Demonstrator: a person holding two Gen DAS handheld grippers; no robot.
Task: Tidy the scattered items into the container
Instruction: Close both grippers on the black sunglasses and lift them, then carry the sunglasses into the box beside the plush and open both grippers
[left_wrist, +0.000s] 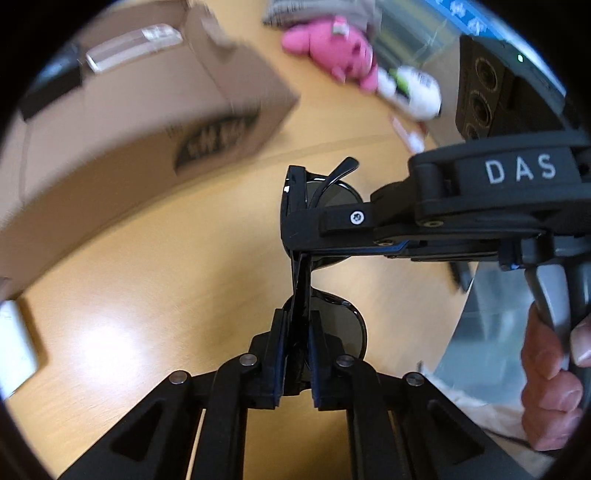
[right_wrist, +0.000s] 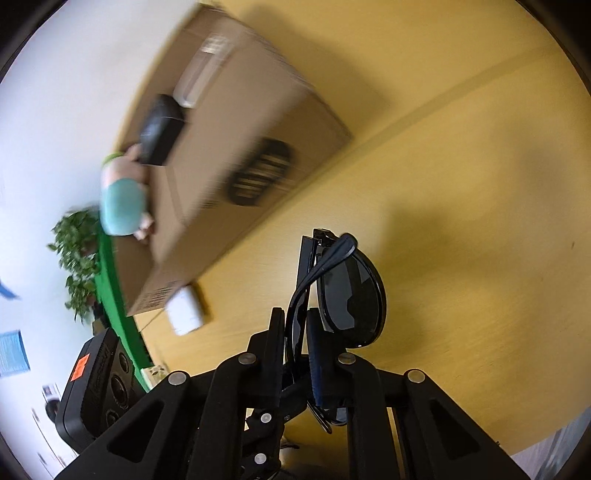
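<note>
Left wrist view: your left gripper (left_wrist: 297, 354) has its jaws squeezed tight on the pair of black plastic sunglasses with dark lenses (left_wrist: 343, 332). You hold the glasses up in the air, above the yellow wooden table (left_wrist: 166, 295). Your right gripper (left_wrist: 295, 225) comes in from the right side of this view, and its jaws pinch the far end of the same sunglasses. So both grippers hold one pair of glasses, one at each end. Your right hand (left_wrist: 554, 387) wraps around the grey handle at the right edge.

The big brown cardboard box (left_wrist: 122, 122) sits on the table at the upper left, well apart from the glasses. It looks blurry. A clear plastic thing (left_wrist: 133, 46) and a black thing (left_wrist: 51, 85) lie on it or in it; you cannot tell which. A pink soft toy (left_wrist: 332, 48) lies on the table at the top, with a white and green bottle (left_wrist: 410, 90) just beside it.

In the right wrist view, your right gripper (right_wrist: 297, 350) is pressed closed on the folded sunglasses (right_wrist: 351, 295), with one dark lens sticking out to the right. The cardboard box (right_wrist: 258, 129) is at the upper left. A small white block (right_wrist: 184, 308) rests on the table near its corner.
</note>
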